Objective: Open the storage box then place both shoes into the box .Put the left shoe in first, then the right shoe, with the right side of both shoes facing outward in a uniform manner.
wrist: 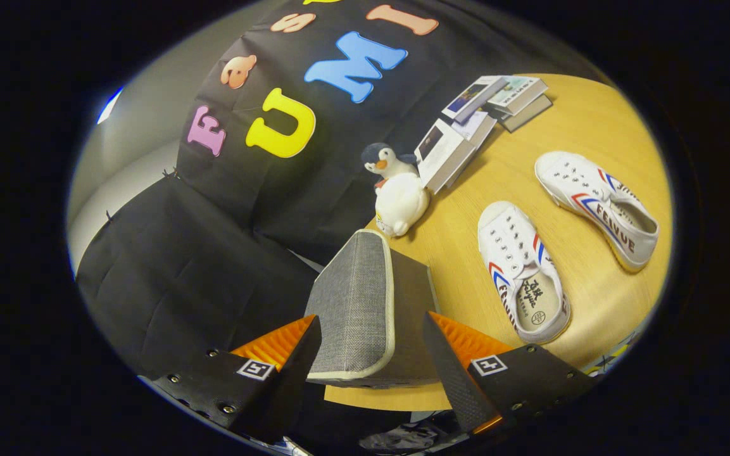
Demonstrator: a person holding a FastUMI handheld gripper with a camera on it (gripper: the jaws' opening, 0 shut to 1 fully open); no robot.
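The gripper [371, 354] stands wide open, its fingers [276, 354] straddling the grey woven-fabric storage box [358, 304] with pale piping; whether either touches it cannot be told. The box sits at the near edge of the round light-wood table [592, 120], its long axis running toward 12 o'clock. At 2 o'clock lies a white canvas shoe [520, 269], toe toward 11, marked "FEIYUE". Further, a second white shoe [596, 206] bears the same word, toe toward 10. Beyond the box sit a plush penguin [397, 193] and stacked books [485, 117].
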